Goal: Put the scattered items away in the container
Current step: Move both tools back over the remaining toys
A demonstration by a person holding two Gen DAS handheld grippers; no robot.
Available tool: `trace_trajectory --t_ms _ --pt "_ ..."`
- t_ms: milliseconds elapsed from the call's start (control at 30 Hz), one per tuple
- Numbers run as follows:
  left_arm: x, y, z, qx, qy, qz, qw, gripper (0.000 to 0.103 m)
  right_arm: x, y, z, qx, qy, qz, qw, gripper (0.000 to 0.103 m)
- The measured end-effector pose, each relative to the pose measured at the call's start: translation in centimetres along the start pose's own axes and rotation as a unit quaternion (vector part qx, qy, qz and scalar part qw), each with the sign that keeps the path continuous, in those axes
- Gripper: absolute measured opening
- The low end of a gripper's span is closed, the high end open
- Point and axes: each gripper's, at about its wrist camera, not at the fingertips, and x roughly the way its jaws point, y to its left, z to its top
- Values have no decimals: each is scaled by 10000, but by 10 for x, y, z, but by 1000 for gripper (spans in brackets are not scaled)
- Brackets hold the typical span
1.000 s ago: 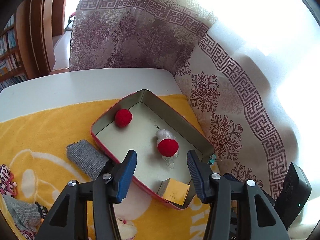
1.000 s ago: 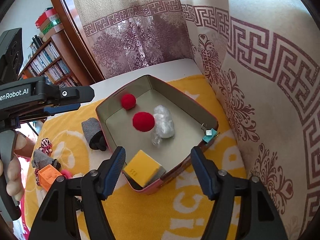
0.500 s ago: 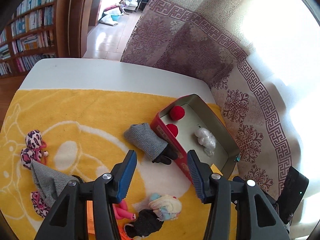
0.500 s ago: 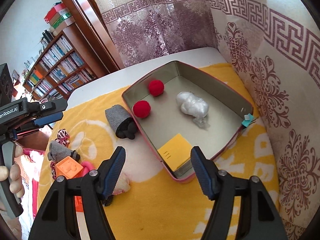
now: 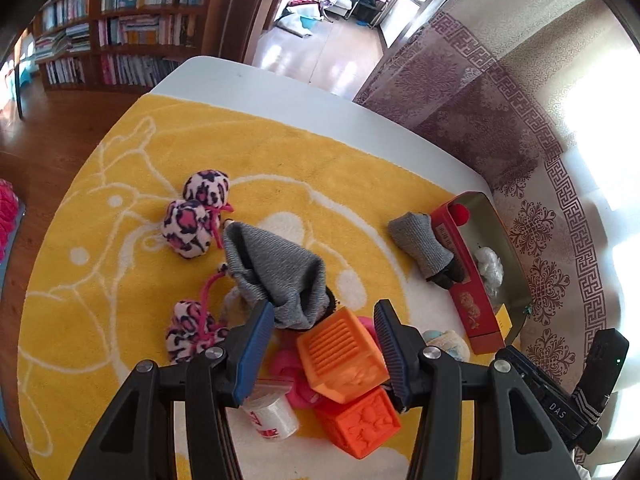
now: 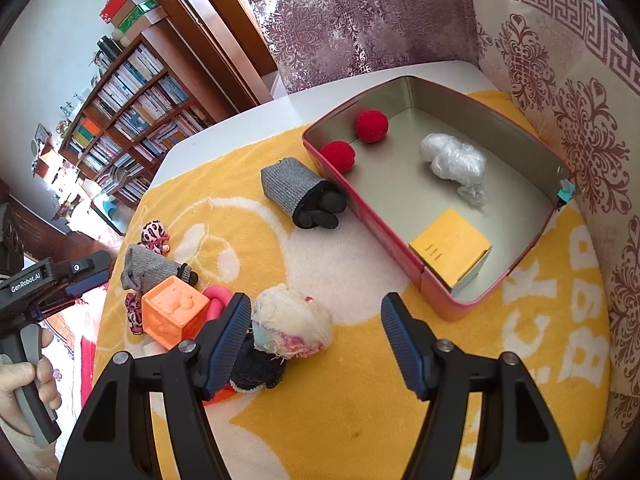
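Container: an open red tin (image 6: 362,216) with a bare metal inside, on the yellow blanket (image 6: 360,420) near the counter's (image 5: 280,96) far corner, close to the patterned curtain (image 6: 560,60).
In the tin: two red pom-poms (image 6: 372,126) in the far corner, a clear plastic bundle (image 6: 452,160) mid-floor, a yellow box (image 6: 450,248) against the near wall.
Outside the tin: a rolled grey sock (image 6: 290,186) with a black end touches its long red wall.
Scattered pile: a second grey sock (image 5: 276,272), leopard-print pom-poms (image 5: 196,212), two orange blocks (image 5: 340,356) one atop the other, a pink piece (image 5: 288,368), a small white cup (image 5: 272,416), all toward the blanket's near edge, well apart from the tin.
Left gripper (image 5: 324,344): jaws released, standing either side of the upper orange block; whether the pads touch it I cannot tell.
Right gripper (image 6: 316,336): jaws spread wide, holding nothing; a pastel fuzzy ball (image 6: 292,324) on a dark sock lies just beside its left jaw.
Person: a hand (image 6: 28,384) grips the left tool's handle.
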Motion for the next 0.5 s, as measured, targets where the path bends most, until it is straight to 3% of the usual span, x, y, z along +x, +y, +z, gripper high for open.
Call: trace_trajectory --t_ms 200,500 --pt "-1 32 -18 -120 193 2 9997 54 3 12 -9 4 90 -78 9999 72" --pt "19 34 -67 324 806 92 9962 54 8 26 -26 21 247 -195 9995 72"
